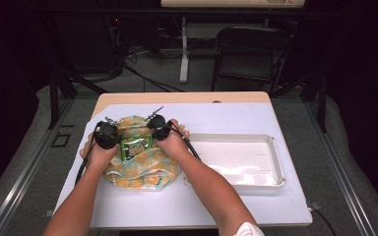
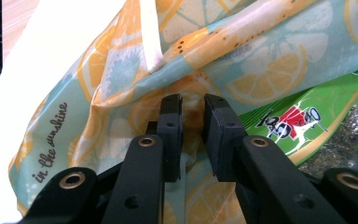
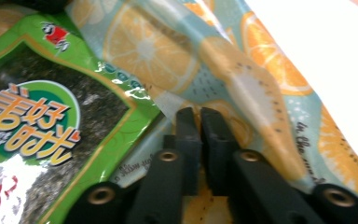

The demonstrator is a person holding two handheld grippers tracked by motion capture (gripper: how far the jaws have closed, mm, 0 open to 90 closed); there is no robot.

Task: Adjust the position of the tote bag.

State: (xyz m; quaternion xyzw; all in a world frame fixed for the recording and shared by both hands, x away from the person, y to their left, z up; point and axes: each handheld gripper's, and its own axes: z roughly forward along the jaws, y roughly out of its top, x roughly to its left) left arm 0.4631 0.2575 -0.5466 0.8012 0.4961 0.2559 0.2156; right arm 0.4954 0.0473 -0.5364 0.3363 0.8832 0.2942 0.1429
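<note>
A fabric bag printed with orange slices on pale teal lies on the white table cover, its mouth held apart. In that mouth sits a green seaweed snack packet. My left gripper is at the bag's left rim. In the left gripper view the left gripper pinches a fold of the bag, with the packet to the right. My right gripper is at the right rim. In the right gripper view the right gripper has its jaws nearly together on the bag's edge, beside the packet.
A white plastic tray stands on the table to the right of the bag, near the person's right forearm. A dark folding chair and a stand's legs are on the floor beyond the table's far edge.
</note>
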